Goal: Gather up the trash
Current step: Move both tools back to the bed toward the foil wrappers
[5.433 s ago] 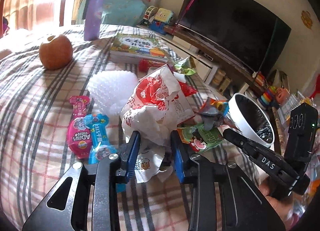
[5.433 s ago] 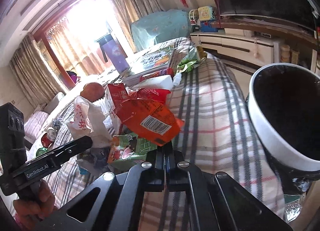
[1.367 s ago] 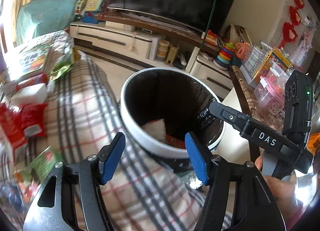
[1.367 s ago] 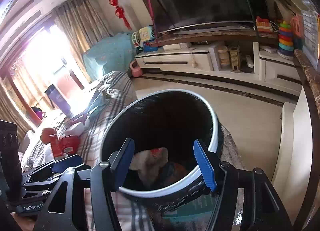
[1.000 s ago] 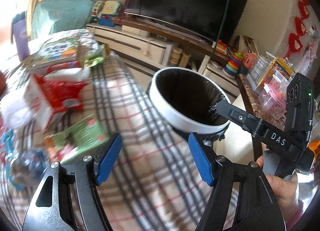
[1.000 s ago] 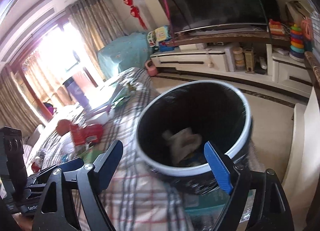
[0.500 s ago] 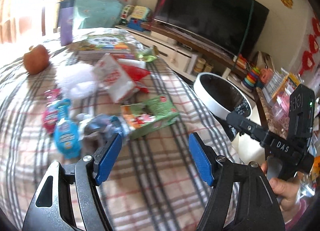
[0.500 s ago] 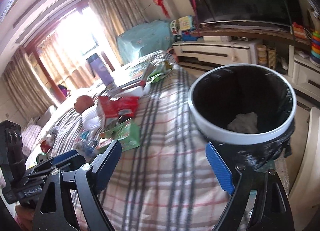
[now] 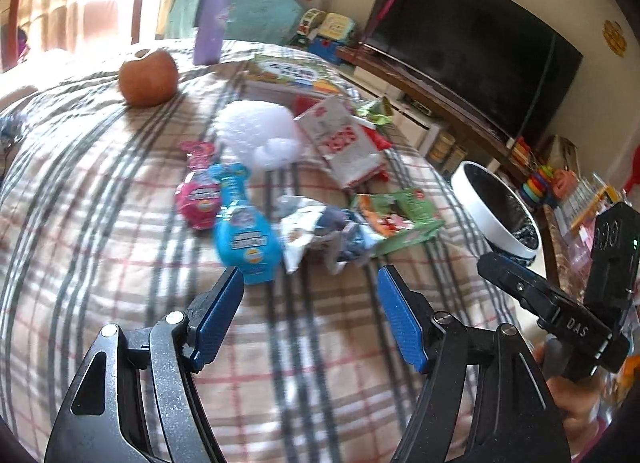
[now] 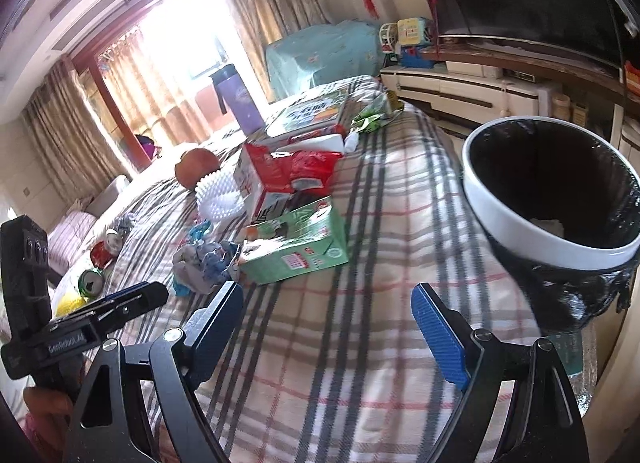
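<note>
- Left tongs [image 9: 310, 311]: blades apart, nothing between them, above the plaid cloth [image 9: 100, 255].
- Right tongs [image 10: 328, 323]: blades wide apart, empty.
- Trash on the cloth: crumpled wrapper [image 9: 320, 231] just ahead of the left tongs, green carton [image 10: 296, 243] touching it, red-and-white bag [image 9: 348, 143] behind.
- Bin [image 10: 516, 239] with white rim at the cloth's edge, white scrap inside.

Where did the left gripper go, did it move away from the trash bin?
Yes. The left gripper swung away from the trash bin, which now sits off to its right, and now faces the crumpled wrappers on the checked blanket.
</note>
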Tool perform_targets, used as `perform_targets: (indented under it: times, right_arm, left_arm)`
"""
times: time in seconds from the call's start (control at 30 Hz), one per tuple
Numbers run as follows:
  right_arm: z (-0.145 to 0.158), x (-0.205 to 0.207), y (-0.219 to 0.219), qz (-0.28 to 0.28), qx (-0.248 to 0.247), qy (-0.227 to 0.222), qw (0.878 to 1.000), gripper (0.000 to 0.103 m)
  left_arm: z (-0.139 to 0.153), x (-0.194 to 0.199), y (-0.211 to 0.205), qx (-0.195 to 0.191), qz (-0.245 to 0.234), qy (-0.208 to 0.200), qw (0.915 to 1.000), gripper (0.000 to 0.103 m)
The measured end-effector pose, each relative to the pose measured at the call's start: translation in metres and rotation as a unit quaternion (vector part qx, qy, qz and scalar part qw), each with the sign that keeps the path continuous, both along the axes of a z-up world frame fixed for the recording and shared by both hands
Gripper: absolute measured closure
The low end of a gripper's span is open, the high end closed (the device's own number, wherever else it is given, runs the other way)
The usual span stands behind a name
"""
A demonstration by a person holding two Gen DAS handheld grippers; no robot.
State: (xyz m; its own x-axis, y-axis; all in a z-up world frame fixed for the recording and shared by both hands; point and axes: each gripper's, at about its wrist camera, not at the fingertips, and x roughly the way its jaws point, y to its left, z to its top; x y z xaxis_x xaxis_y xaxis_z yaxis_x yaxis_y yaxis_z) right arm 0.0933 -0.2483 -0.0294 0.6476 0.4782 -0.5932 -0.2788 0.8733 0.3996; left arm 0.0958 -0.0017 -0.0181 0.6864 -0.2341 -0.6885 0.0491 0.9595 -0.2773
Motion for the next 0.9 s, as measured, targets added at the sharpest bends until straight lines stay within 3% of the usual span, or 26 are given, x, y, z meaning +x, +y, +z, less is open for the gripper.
perform_targets:
  times: [0.27,0.6,0.9]
  right_arm:
    - [-0.008,0.007,0.013,0.014,-0.006,0.008,1.0,0.015]
    - [-0.012,0.021,0.026,0.037,-0.01,0.012,0.999,0.015]
    - [-0.017,0.035,0.045,0.065,-0.028,0.022,0.997,0.015]
  left_arm:
    - [-0.005,0.006,0.018,-0.012,0.013,0.012,0.9998,0.032]
    - [-0.007,0.023,0.006,0.007,-0.006,0.005,0.9999,0.034]
    - [-0.019,0.038,-0.006,0.015,-0.058,0.014,0.9981,0.069]
